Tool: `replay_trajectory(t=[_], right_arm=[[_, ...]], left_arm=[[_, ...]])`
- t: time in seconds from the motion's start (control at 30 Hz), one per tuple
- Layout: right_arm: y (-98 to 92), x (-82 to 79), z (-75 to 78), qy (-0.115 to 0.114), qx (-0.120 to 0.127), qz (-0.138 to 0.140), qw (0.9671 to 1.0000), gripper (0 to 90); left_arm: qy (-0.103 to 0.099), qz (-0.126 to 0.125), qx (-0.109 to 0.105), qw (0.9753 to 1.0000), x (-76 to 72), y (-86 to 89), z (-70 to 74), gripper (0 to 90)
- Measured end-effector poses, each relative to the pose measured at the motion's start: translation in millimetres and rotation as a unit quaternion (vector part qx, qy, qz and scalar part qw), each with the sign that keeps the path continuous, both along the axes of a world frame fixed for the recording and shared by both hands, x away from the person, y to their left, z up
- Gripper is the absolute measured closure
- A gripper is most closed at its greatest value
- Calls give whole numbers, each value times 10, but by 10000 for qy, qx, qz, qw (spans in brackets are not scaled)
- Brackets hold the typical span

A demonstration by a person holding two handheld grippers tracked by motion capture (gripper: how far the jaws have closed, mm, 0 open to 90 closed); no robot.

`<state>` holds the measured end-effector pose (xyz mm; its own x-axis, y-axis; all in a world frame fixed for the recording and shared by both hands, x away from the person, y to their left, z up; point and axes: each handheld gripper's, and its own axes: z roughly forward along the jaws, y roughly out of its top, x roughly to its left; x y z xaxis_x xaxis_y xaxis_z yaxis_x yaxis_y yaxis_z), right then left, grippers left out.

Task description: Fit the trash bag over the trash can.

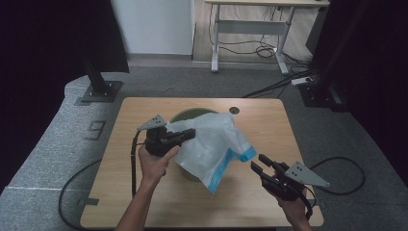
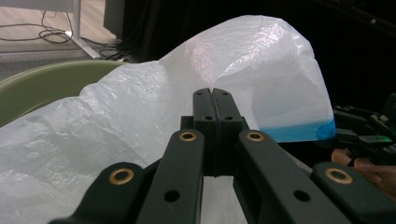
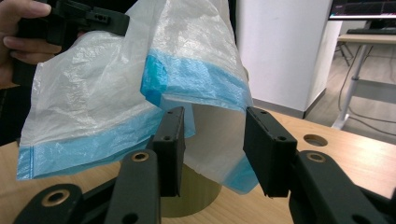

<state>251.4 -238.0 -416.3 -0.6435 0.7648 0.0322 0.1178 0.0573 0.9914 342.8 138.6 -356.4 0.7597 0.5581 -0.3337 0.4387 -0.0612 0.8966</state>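
Note:
A white plastic bag (image 1: pixel 211 144) with a blue band along its mouth hangs over a green bin (image 1: pixel 190 114) at the table's middle. My left gripper (image 1: pixel 191 133) is shut on the bag's upper edge and holds it up. In the left gripper view the shut jaws (image 2: pixel 212 107) press into the bag (image 2: pixel 261 70), with the bin's rim (image 2: pixel 46 88) at the left. My right gripper (image 1: pixel 257 161) stands open just right of the bag's blue edge, apart from it. In the right gripper view the open jaws (image 3: pixel 212 149) frame the bag's hanging mouth (image 3: pixel 196 79) above the bin (image 3: pixel 191 196).
The wooden table (image 1: pixel 144 202) has a round cable hole (image 1: pixel 234 110) at the back. Bare tabletop lies to the front and to both sides of the bin. A desk frame (image 1: pixel 250 29) and cables stand on the floor beyond.

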Motion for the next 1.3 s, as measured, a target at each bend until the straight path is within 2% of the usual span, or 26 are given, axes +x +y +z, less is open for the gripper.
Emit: replay_trajectory(t=[0.3, 0.43, 0.53, 0.87, 1.17, 1.3], right_arm=[[45, 91, -28, 113, -22, 56, 9999, 576], [106, 100, -30, 94, -28, 159, 9998, 580], [152, 77, -22, 82, -64, 222, 9997, 578], [187, -70, -33, 86, 36, 334, 9994, 569], [218, -22, -60, 235, 81, 330, 9991, 539], [259, 7, -86, 248, 119, 238, 9993, 525]], left_arm=[[64, -9, -44, 10000, 24, -8, -4, 900], [76, -15, -45, 10000, 33, -11, -8, 900], [88, 3, -65, 9999, 38, -6, -3, 900], [87, 5, -115, 9999, 42, 0, 22, 900], [113, 4, -112, 9999, 45, -8, 20, 900], [129, -10, -107, 9999, 48, -13, 18, 900]])
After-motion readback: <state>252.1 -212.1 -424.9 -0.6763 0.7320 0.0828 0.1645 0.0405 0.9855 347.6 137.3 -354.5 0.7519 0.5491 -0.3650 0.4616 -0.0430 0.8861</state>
